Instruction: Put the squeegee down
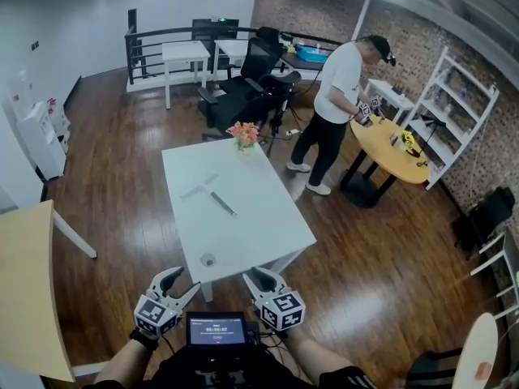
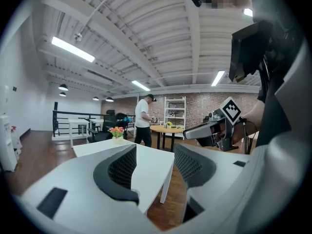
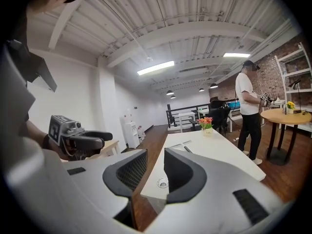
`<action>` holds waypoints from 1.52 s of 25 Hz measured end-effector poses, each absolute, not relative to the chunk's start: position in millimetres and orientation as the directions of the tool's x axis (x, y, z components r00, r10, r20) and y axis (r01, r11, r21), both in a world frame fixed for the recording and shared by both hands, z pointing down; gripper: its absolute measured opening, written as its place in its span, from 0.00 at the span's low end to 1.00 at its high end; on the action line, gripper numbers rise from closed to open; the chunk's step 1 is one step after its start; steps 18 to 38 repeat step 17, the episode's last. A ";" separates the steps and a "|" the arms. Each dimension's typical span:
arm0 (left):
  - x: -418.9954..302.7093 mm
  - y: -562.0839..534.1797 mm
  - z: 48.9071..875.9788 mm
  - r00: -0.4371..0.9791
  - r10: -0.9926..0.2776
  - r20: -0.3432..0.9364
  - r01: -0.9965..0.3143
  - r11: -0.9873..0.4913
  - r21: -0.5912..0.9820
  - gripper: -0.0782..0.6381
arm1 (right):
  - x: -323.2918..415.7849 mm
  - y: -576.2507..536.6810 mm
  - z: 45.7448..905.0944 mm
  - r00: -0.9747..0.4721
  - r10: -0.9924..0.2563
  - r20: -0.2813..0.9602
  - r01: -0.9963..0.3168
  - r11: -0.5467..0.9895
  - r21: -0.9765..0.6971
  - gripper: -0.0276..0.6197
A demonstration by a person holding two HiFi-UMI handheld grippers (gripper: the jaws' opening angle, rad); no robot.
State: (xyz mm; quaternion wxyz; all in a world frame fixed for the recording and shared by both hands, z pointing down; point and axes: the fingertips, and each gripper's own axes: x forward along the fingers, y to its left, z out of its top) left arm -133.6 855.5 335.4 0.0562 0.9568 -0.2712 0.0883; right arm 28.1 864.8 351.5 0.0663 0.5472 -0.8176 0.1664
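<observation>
The squeegee (image 1: 212, 195), a pale blade on a dark handle, lies flat on the white table (image 1: 259, 217), a little left of its middle. It also shows far off in the right gripper view as a thin squeegee (image 3: 187, 148) on the tabletop. Both grippers hang below the table's near edge, close to my body. My left gripper (image 1: 179, 283) is open and holds nothing; its jaws (image 2: 153, 167) frame the table corner. My right gripper (image 1: 263, 279) is open too, with only the table edge between its jaws (image 3: 155, 172). Neither touches the squeegee.
A flower pot (image 1: 245, 134) stands at the table's far end, and a small round cap (image 1: 208, 259) lies near its front edge. A person (image 1: 334, 112) works at a round wooden table (image 1: 389, 148) on the right. Office chairs (image 1: 243, 91) stand behind; a wooden tabletop (image 1: 28, 290) is at left.
</observation>
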 end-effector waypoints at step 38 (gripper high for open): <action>-146.4 871.5 334.5 0.829 -0.528 0.187 -0.540 -0.842 0.016 0.46 | 7.0 878.3 343.1 -0.432 -0.860 0.271 -0.900 0.391 -0.195 0.24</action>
